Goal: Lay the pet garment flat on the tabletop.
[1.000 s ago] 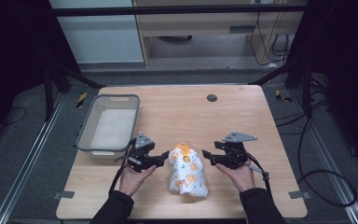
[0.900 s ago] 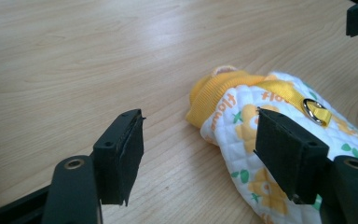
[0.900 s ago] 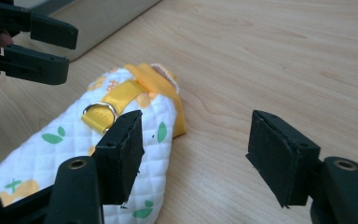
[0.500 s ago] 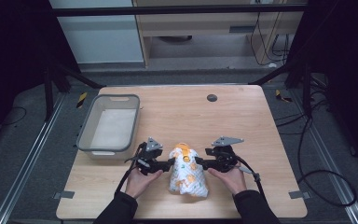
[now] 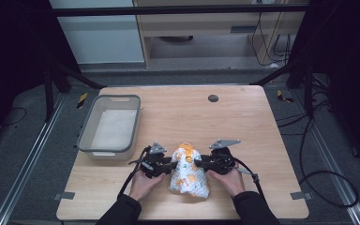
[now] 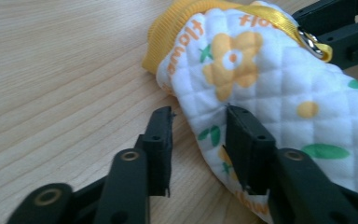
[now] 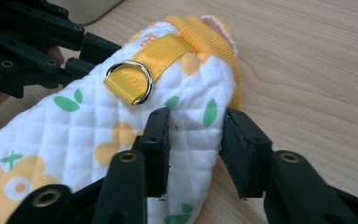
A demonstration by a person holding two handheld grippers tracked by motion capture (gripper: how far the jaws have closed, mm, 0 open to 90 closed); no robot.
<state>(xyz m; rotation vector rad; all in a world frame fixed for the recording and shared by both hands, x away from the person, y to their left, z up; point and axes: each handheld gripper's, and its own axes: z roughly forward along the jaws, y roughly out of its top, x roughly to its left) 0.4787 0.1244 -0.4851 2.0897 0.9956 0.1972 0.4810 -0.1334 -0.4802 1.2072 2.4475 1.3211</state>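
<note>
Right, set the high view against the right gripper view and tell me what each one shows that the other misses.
High view alone: the whole light wooden table, the grey rectangular plastic bin at its left, a small dark round disc near the far edge, and both of the person's hands.

Right gripper view alone: the silver metal D-ring on the yellow webbing strap, plus the quilted stitching up close.

Both: the white quilted oven mitt with orange flowers, the left gripper on one side and the right gripper with open jaws around the mitt's edge.

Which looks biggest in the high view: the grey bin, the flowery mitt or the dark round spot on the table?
Largest to smallest:
1. grey bin
2. flowery mitt
3. dark round spot
</note>
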